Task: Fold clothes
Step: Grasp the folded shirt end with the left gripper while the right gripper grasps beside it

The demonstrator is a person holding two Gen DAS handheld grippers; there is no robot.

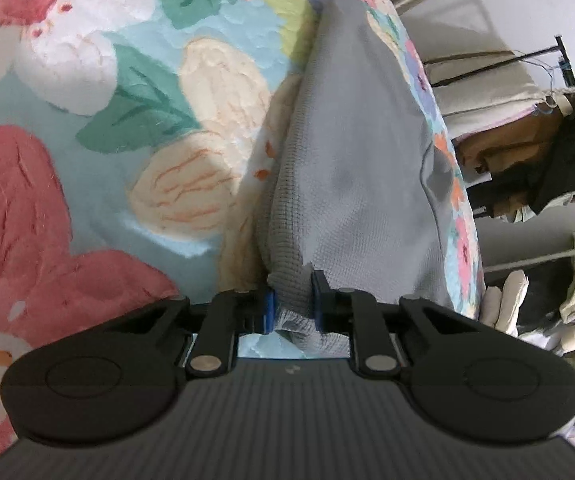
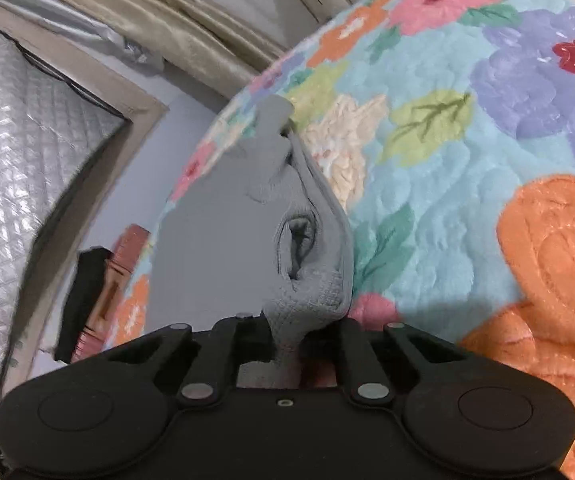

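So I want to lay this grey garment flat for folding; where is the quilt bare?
Bare floral quilt lies open beside the grey garment in the left view, and beside it in the right view. The quilt's edge is crowded: the garment drapes there, pinched by left tongs and right tongs.

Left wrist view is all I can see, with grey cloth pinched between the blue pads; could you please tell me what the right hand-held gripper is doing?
Observer: The right hand-held gripper is shut on the grey garment, on a bunched bit of its edge.
Operator: Thank you; is there an opening in the cloth near it?
Observer: Yes, a small dark-lined opening gapes just beyond its fingers.
Operator: What lies beside the bed on that side?
Observer: A silver quilted panel in a beige frame.
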